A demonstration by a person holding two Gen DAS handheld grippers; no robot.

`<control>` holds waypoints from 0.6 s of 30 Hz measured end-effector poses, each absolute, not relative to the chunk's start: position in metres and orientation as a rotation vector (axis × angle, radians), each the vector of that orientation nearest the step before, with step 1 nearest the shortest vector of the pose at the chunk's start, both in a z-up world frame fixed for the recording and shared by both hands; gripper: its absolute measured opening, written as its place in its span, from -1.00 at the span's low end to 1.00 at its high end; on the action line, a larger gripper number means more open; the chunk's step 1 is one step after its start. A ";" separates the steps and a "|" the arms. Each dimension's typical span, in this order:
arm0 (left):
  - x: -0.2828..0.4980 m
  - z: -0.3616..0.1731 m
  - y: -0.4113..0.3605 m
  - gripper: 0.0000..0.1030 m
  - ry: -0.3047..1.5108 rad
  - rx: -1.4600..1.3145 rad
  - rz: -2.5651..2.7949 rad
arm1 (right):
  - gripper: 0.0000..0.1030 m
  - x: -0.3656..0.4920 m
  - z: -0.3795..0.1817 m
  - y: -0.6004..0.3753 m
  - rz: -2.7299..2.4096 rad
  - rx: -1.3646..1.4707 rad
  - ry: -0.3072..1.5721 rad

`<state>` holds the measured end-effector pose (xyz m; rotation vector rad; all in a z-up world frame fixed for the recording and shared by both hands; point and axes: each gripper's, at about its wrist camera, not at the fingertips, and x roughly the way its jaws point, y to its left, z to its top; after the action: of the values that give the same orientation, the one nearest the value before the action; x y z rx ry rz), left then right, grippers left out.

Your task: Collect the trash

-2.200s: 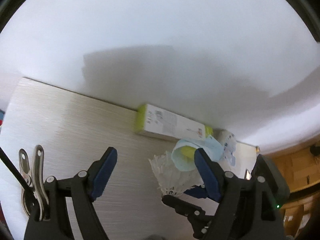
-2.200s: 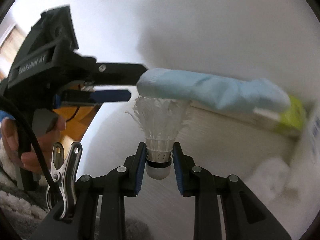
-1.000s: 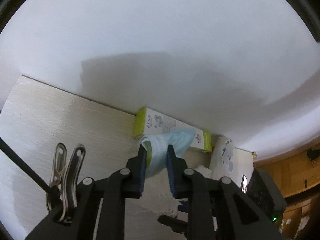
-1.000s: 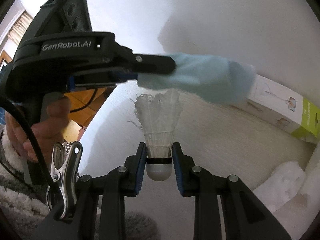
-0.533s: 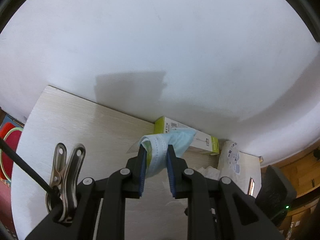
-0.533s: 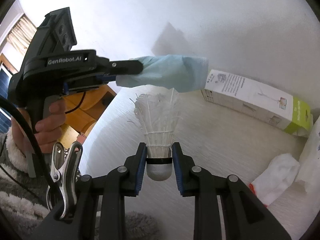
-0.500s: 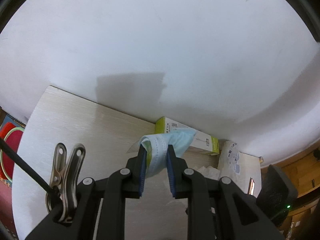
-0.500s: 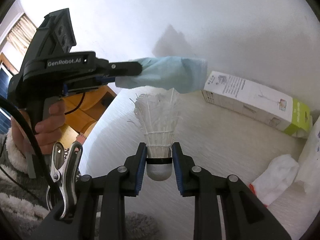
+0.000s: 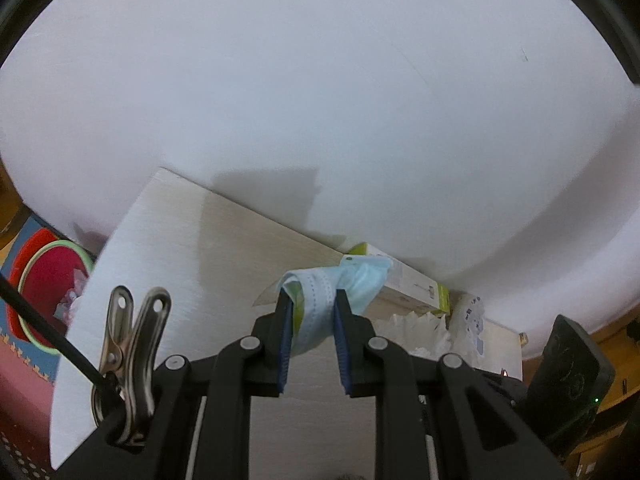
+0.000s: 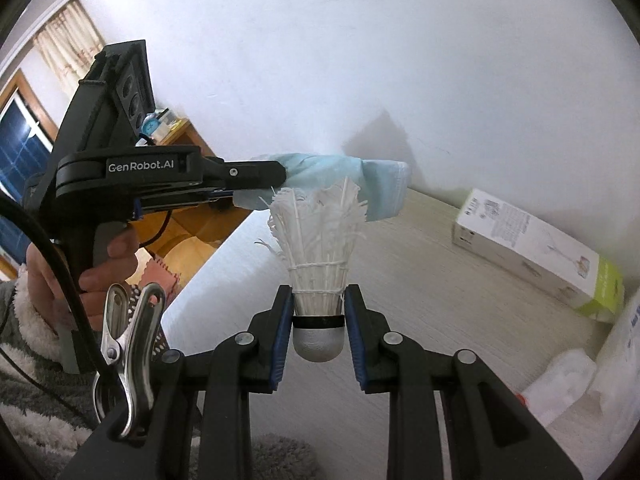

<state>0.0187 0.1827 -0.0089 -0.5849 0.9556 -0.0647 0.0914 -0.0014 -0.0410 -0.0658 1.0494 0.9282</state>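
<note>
Both hands loaded, both clear of the table (image 10: 420, 280).

Left gripper (image 9: 310, 312): fingers closed on a crumpled blue face mask (image 9: 340, 284) — clamped at one end, so the rest bunches and sticks out past the tips. Soft thing, so a pinch on a fold is enough.

Right gripper (image 10: 318, 312): fingers closed on a shuttlecock (image 10: 316, 248), pads on the base just above the rounded cork, feathers pointing away. My guess is the grip sits there because the base is the only stiff part; the frayed feathers would crush.

In the right wrist view the left gripper sits up and to the left, mask hanging just beyond the feathers — whether they touch, can't tell.

Left on the table: a white-and-green box (image 10: 536, 252) at the far edge by the wall, crumpled white paper (image 10: 560, 376) at the near right.

Red bin with a green rim (image 9: 48, 280) on the floor left of the table — likely where both go. Two items per trip, probably deliberate.
</note>
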 end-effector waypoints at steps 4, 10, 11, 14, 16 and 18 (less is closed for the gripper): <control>0.005 -0.011 0.201 -0.62 0.947 -0.605 -0.019 | -0.48 0.087 -0.036 0.019 0.960 -0.093 1.044; -0.017 -0.016 0.234 -0.62 0.940 -0.633 0.051 | -0.48 0.084 -0.035 0.057 1.007 -0.131 1.046; -0.021 -0.016 0.244 -0.62 0.942 -0.643 0.067 | -0.48 0.083 -0.035 0.062 1.012 -0.139 1.048; -0.025 -0.018 0.256 -0.62 0.961 -0.648 0.100 | -0.48 0.080 -0.038 0.085 1.021 -0.187 1.046; -0.027 -0.018 0.265 -0.62 0.970 -0.652 0.112 | -0.48 0.078 -0.038 0.101 1.020 -0.218 1.047; -0.028 -0.015 0.276 -0.62 0.976 -0.653 0.114 | -0.48 0.078 -0.040 0.112 1.027 -0.215 1.050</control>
<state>-0.0284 0.2760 -0.0151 -0.6533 0.9760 0.1141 0.0782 0.1116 -0.0400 -0.2152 1.0496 1.0267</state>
